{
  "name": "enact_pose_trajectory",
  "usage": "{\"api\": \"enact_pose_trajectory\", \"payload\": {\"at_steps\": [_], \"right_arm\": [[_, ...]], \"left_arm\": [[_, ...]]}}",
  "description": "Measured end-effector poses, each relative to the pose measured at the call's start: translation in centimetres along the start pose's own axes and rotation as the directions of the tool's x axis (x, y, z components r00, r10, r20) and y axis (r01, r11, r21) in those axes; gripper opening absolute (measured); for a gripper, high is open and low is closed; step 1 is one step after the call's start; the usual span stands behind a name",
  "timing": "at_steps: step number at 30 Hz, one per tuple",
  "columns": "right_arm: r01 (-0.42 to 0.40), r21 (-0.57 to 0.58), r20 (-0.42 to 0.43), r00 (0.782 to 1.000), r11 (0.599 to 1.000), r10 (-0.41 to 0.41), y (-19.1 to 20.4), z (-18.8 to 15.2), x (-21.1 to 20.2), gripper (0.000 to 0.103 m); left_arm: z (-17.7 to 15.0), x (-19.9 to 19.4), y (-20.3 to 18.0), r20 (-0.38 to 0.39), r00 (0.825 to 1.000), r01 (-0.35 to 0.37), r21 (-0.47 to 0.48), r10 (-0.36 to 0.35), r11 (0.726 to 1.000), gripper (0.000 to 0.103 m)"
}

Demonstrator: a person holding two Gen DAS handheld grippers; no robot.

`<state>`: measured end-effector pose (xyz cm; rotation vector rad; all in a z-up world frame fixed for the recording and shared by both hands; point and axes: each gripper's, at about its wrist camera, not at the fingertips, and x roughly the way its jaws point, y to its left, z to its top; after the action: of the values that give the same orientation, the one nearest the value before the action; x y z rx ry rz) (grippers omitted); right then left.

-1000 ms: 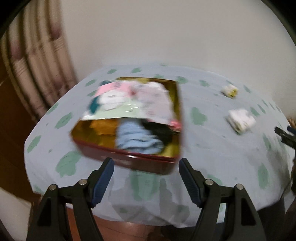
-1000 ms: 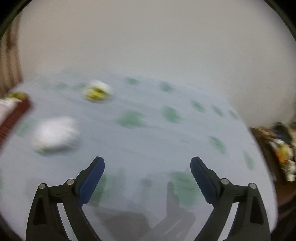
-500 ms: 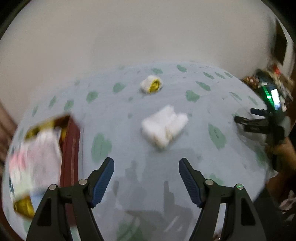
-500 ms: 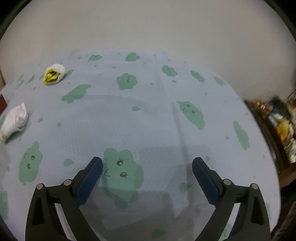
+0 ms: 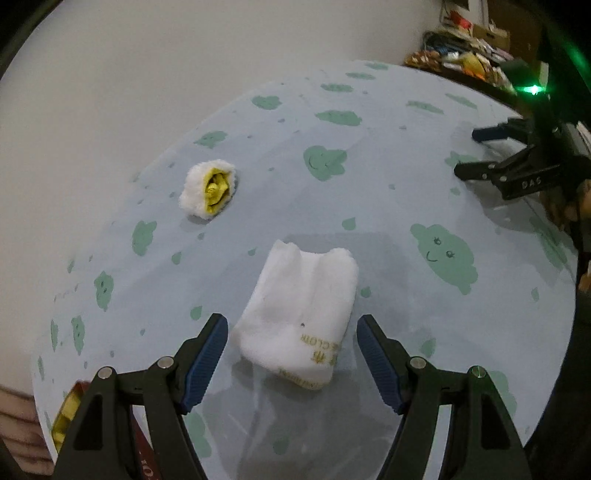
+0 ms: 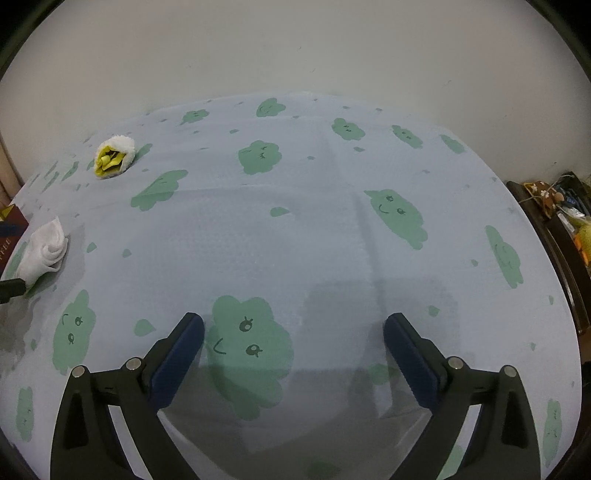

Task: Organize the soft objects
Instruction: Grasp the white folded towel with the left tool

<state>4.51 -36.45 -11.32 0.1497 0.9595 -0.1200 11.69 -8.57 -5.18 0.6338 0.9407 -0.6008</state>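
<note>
Towel [image 5: 297, 315] folded, between left gripper [image 5: 291, 347] spread fingers | right gripper [image 6: 293, 341] spread, well apart

Wall [image 6: 295, 48]: plain off-white, at 12 o'clock.
Table [image 6: 314, 236]: pale-blue cloth, green cloud faces.
Shelf [image 5: 476, 33]: cluttered, at 2 o'clock.

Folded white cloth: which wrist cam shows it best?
Left wrist view. The folded white cloth lies centred just ahead of the open left hand-held gripper, gold lettering visible. The right wrist view shows it small at the left edge.
</note>
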Motion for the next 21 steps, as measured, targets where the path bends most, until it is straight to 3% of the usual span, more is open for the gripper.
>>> {"api": "enact_pose_trajectory", "payload": {"at_steps": [6, 7, 8, 9, 12, 17, 19, 21], "right_arm": [[-0.008, 0.000, -0.003, 1.000, 1.000, 0.008, 0.0, 0.1, 0.2, 0.099], [-0.009, 0.001, -0.003, 1.000, 1.000, 0.009, 0.0, 0.1, 0.2, 0.100], [-0.010, 0.001, -0.004, 1.000, 1.000, 0.010, 0.0, 0.1, 0.2, 0.100], [-0.012, 0.002, -0.005, 1.000, 1.000, 0.012, -0.1, 0.1, 0.2, 0.100], [-0.013, 0.003, -0.005, 1.000, 1.000, 0.013, -0.1, 0.1, 0.3, 0.100], [-0.014, 0.004, -0.005, 1.000, 1.000, 0.014, -0.1, 0.0, 0.2, 0.101], [-0.014, 0.004, -0.005, 1.000, 1.000, 0.014, -0.1, 0.0, 0.2, 0.101], [-0.013, 0.004, -0.002, 1.000, 1.000, 0.013, -0.1, 0.0, 0.1, 0.101]], "left_arm": [[0.5, 2.2, -1.5, -0.044, 0.998, -0.047, 0.082, 0.051, 0.996, 0.074], [0.5, 2.4, -1.2, -0.042, 0.998, -0.035, 0.063, 0.037, 0.997, 0.067], [0.5, 2.2, -0.6, -0.008, 1.000, 0.000, 0.016, 0.000, 1.000, 0.053], [0.4, 2.6, 0.5, -0.021, 0.999, 0.047, -0.059, -0.048, 0.997, 0.036], [-0.1, 2.3, 2.7, 0.032, 0.994, 0.107, -0.230, -0.103, 0.967, 0.027], [-1.5, -0.4, 2.6, 0.099, 0.994, 0.081, -0.345, -0.049, 0.935, 0.023], [-2.4, -2.0, 2.6, 0.129, 0.991, 0.082, -0.411, -0.031, 0.908, 0.023], [-3.2, -3.5, 2.6, 0.174, 0.983, 0.135, -0.486, -0.055, 0.864, 0.023]]}}
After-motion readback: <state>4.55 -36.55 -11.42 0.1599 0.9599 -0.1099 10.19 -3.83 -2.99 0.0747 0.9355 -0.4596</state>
